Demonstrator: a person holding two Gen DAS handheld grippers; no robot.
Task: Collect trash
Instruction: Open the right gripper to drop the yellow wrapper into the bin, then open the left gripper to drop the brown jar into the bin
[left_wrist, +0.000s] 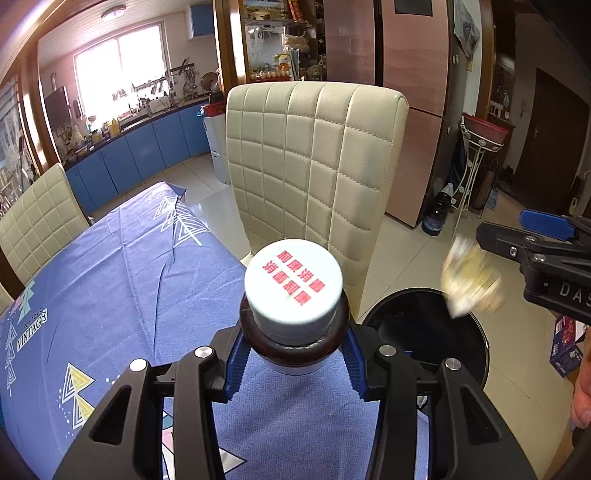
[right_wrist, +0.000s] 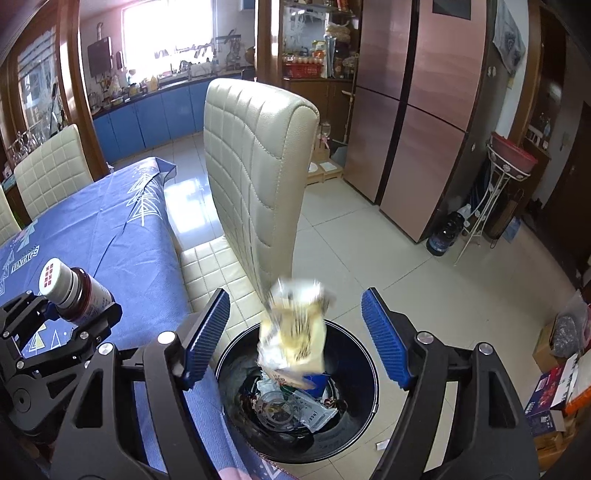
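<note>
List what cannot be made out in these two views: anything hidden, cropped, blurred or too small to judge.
- Falling wrapper: motion-blurred in both views, print unreadable.
- Bottle held by the left gripper: left wrist view shows only the cap; the body is hidden behind it.
- Bin: contents partly hidden by the wrapper; near rim cut off by the right gripper.
- Bottle label: too small in the right wrist view.

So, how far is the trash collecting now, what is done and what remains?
Done: the black bin already holds wrappers and plastic. In hand: a crumpled wrapper, blurred, is in the air between the open pads of the right hand-held gripper, above the bin; the left hand-held gripper is shut on a brown bottle above the table. Left: binning that bottle.
</note>
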